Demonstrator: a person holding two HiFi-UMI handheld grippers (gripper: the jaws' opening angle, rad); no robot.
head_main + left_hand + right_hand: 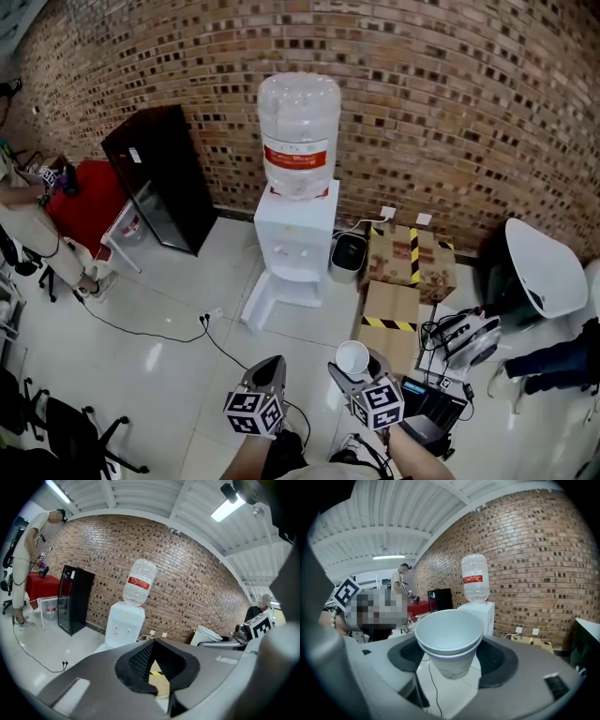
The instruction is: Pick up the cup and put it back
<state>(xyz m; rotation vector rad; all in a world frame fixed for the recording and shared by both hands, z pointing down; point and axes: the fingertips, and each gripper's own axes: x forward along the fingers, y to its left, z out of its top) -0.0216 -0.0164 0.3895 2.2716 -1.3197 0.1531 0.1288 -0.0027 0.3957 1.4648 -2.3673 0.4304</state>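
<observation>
Above white tiled floor point(159, 366), cup point(352, 356), brick wall point(469, 94)

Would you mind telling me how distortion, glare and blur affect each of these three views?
Head view: brick wall bows, tiled floor glossy. Left gripper view: fisheye, dark corners, ceiling light blown out. Right gripper view: cup sharp, mosaic patch at left.

No legible text or numbers. Red label point(298, 157) on water bottle point(298, 108) too blurred to read. Black-yellow hazard stripes point(413, 255) on cardboard box point(429, 270), no wording.
</observation>
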